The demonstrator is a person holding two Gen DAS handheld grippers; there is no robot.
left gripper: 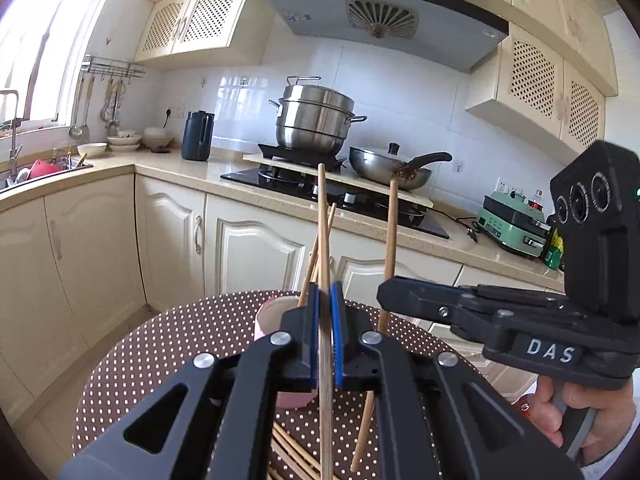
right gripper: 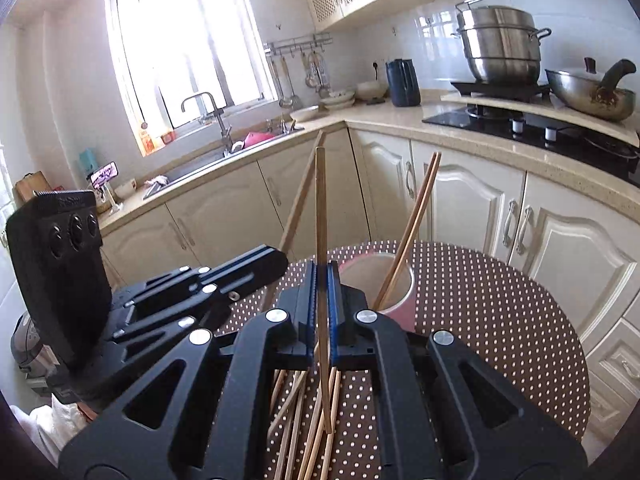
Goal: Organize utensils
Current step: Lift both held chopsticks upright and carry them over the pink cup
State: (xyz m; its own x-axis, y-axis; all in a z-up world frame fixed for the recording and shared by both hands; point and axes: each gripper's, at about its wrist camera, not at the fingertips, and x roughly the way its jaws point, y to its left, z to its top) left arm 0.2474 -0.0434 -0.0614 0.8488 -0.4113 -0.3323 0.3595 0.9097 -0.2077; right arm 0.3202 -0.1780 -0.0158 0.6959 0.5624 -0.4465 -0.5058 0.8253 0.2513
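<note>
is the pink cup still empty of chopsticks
No, the pink cup on the dotted table already has two chopsticks leaning inside it, their tops sticking out above the rim.

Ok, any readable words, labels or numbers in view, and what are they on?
"DAS": white letters on the right gripper, on its body, left wrist view.
Range hood print: too blurred to read.
Green appliance label: too small to read.
Embossed top of the left gripper's camera block: unreadable.

Steamer pot point(left gripper: 314, 120) on stove point(left gripper: 320, 188), wok point(left gripper: 390, 168) beside it; dark jug point(left gripper: 197, 135) on counter; sink point(right gripper: 188, 172) under window point(right gripper: 180, 36); green appliance point(left gripper: 514, 226)
</note>
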